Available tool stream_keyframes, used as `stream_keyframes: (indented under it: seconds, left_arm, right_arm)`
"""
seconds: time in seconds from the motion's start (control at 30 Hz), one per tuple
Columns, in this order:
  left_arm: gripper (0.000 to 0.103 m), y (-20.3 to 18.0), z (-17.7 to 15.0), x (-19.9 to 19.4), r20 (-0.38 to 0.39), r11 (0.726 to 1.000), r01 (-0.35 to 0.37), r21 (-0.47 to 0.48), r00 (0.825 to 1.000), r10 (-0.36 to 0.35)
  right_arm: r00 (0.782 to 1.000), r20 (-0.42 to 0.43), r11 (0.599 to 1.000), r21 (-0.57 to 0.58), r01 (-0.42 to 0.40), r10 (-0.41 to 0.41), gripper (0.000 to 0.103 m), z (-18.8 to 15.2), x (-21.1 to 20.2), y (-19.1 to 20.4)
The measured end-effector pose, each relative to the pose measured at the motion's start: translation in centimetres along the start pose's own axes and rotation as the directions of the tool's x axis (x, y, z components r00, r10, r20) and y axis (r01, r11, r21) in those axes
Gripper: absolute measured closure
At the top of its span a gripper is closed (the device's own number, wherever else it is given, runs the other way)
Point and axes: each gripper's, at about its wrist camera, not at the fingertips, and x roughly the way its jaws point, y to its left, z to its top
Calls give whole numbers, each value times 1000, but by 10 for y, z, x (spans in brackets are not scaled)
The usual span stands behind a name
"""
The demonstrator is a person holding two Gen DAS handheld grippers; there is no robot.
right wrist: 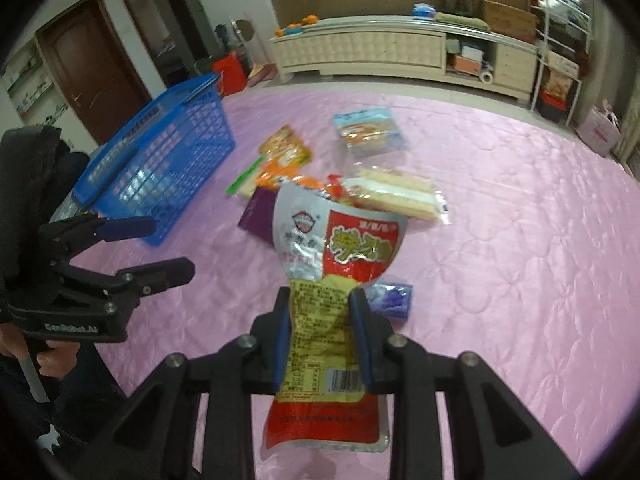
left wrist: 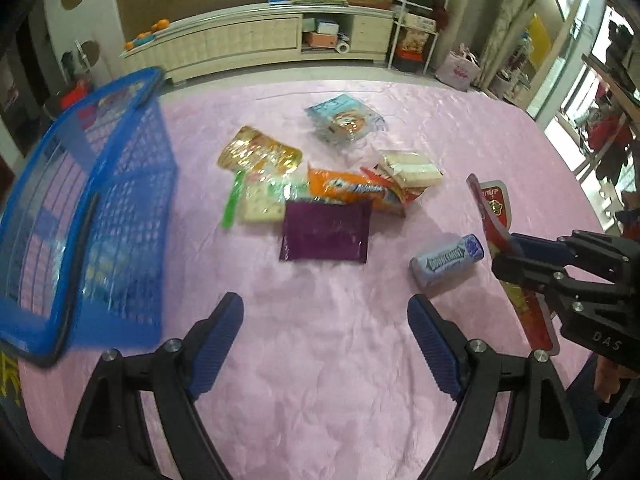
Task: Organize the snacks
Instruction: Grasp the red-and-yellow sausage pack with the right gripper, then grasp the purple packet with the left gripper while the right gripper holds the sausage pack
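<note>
My right gripper [right wrist: 320, 300] is shut on a red, yellow and silver snack packet [right wrist: 340, 248] and holds it above the pink table; the packet also shows edge-on at the right of the left wrist view [left wrist: 494, 216]. My left gripper [left wrist: 326, 310] is open and empty over bare cloth; it also shows in the right wrist view [right wrist: 168, 246]. A blue mesh basket [left wrist: 120, 208] stands at the left, also seen from the right wrist [right wrist: 168, 152]. A loose heap of snacks lies mid-table: a purple pouch [left wrist: 325, 232], an orange packet [left wrist: 352, 190], a gold packet [left wrist: 260, 152].
A Doublemint gum tub [left wrist: 448, 262] lies on its side right of my left gripper. A wafer pack [left wrist: 412, 168] and a light blue packet [left wrist: 344, 120] lie further back. The pink tablecloth [left wrist: 320, 360] covers the table. A cream cabinet [left wrist: 272, 40] stands beyond.
</note>
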Motion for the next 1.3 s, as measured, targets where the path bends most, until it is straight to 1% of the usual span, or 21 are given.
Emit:
stream_keyframes:
  seconds: [0.1,0.2,0.3,0.4,0.53,0.67,0.73,0.87,0.93,1.03,1.13,1.2,1.27,1.3]
  left_arm:
    - [21,-2,10,13,-40,1000,18,21,999,-18]
    - [21,-3,18,26,-73,999,14,42,997,-11]
    - [21,-5,26,38,-95,996,29,81,995,-21]
    - [21,-5,34,49,-104,995,20,99,995,-10]
    - [21,-4,42,66,-122,993,45,111,992,-31]
    - [21,-6,47,86,-149,987,22,159,989,2]
    - [21,-6,50,92,-150,985,28,171,989,-2]
    - [19,-6,53,106,-173,985,15,173,985,16]
    - [18,-10,54,109,-163,983,4,185,986,27]
    - [18,-15,57,116,-169,982,1,189,985,31]
    - [18,-18,60,119,-165,985,0,170,986,28]
    - [23,-14,60,117,-162,990,9,143,987,14]
    - [36,-9,57,115,-160,990,0,140,987,22]
    - [37,-8,56,113,-162,990,10,139,987,13]
  right_arm:
    - [1000,2,1000,13,6,-6,70,6,2,-6]
    - [1000,-7,1000,15,5,-5,70,16,11,-9]
    - [1000,3,1000,17,-2,2,70,23,16,-11]
    - [1000,5,1000,13,0,0,70,29,22,-15]
    - [1000,-16,1000,12,3,-3,70,36,37,-23]
    - [1000,-18,1000,11,-7,7,70,40,43,-27]
    - [1000,-14,1000,17,-20,21,70,40,45,-30]
    - [999,-27,999,33,-42,43,70,36,51,-35]
    - [998,-37,998,41,-40,42,70,34,54,-39]
    - [998,-32,997,57,-51,53,70,33,54,-43]
    - [998,-33,997,61,-53,56,70,33,53,-44]
    - [998,-35,997,53,-48,50,70,33,53,-42]
    - [998,-37,998,50,-49,51,70,33,52,-42]
    - [998,-38,997,52,-51,53,70,33,51,-41]
